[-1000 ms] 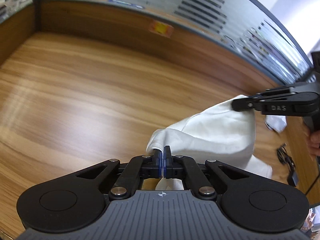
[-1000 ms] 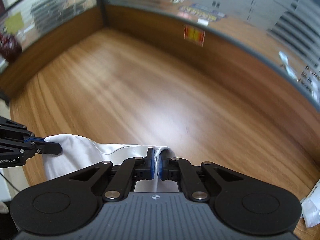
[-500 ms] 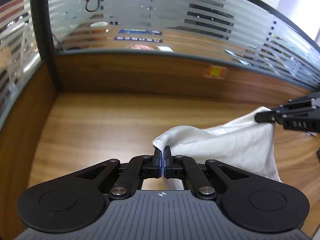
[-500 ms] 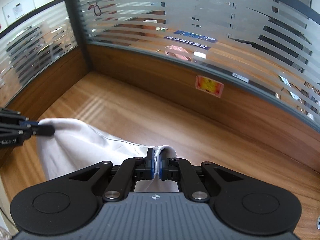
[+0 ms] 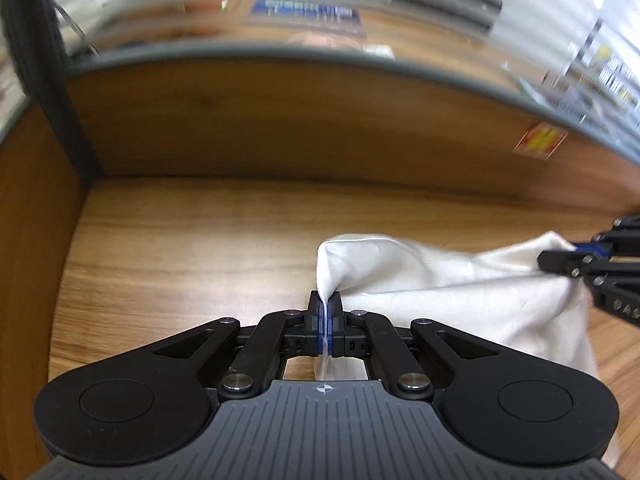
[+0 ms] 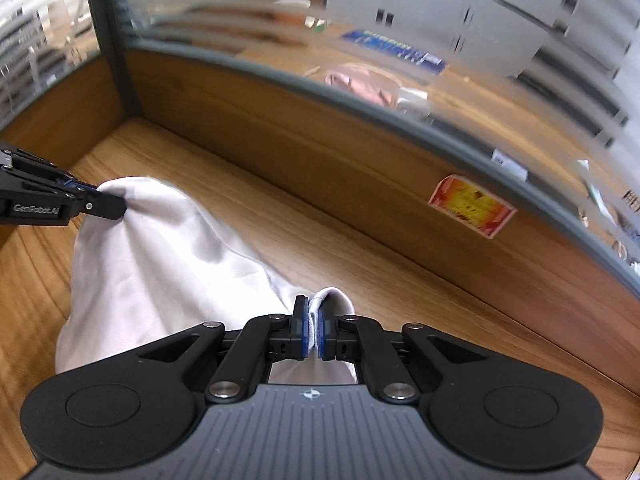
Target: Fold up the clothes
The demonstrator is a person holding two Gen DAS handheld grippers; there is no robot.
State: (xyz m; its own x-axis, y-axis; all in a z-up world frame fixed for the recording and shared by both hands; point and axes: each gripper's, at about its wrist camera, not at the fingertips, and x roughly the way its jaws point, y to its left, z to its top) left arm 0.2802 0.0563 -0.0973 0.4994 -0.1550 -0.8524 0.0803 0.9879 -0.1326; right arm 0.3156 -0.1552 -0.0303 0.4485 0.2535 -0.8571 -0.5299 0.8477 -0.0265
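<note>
A wooden partition (image 5: pixel 320 120) with striped frosted glass (image 6: pixel 500 12) above it walls the far side of the table (image 5: pixel 180 248), and a second panel meets it at the left corner by a dark post (image 5: pixel 52 80). A red and yellow sticker (image 6: pixel 472 206) sits on the partition to the right. Behind the glass, blurred papers and a pink item lie on another desk. The tabletop between the cloth and the partition lies bare, with most room to the left, toward the corner. The surface is warm wood grain, lit with soft glare.

The white garment (image 5: pixel 460 288) hangs between the two tools, its lower part draping toward the table. The left gripper (image 5: pixel 329 312) has its jaws clenched on one corner of the fabric; the right gripper (image 6: pixel 313 320) grasps another bunched edge, jaws pressed nearly together. Each gripper appears at the side of the other's view, pinching the cloth.
</note>
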